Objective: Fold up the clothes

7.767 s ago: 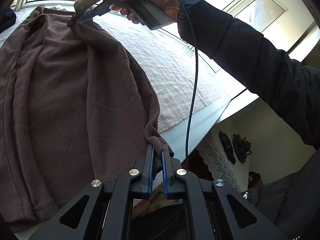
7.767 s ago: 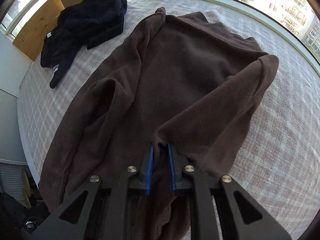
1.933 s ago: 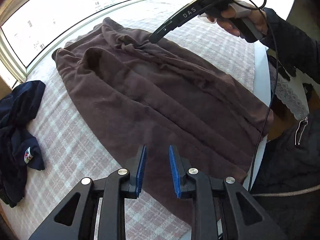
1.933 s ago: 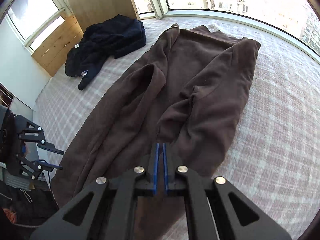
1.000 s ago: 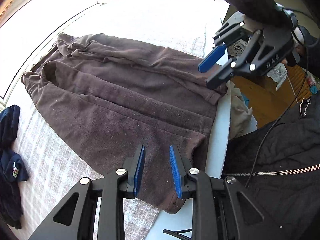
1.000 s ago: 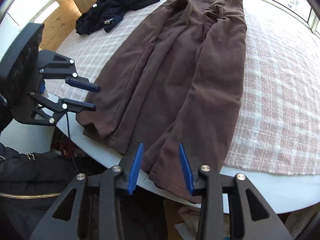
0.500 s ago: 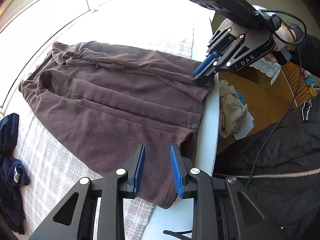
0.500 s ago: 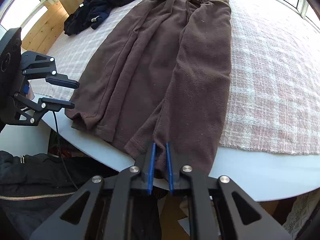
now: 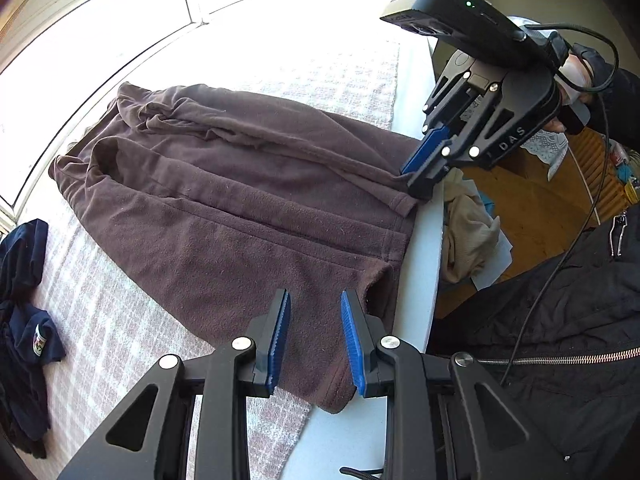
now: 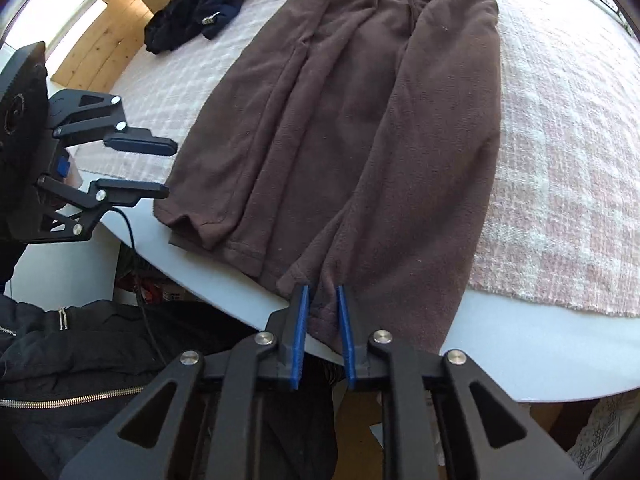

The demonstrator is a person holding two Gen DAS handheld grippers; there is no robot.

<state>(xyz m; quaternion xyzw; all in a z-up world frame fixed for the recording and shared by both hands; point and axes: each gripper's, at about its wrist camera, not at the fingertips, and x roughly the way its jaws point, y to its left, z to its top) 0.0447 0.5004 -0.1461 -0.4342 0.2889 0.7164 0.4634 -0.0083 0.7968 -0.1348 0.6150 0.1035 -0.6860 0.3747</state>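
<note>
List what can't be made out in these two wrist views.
- Right gripper: whether it pinches the brown garment's hem; the fabric bunches between narrowly parted fingers.
- Far window side, left wrist view: glare washes it out.
- Navy clothes: cut off by the left edge.
- Left gripper: open, empty.

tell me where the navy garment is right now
The navy garment lies crumpled on the checked cloth, at the top left of the right wrist view, apart from the brown garment and near the wooden panel.

white table (image 10: 500,364), checked cloth (image 10: 560,160), brown garment (image 10: 360,140)
</note>
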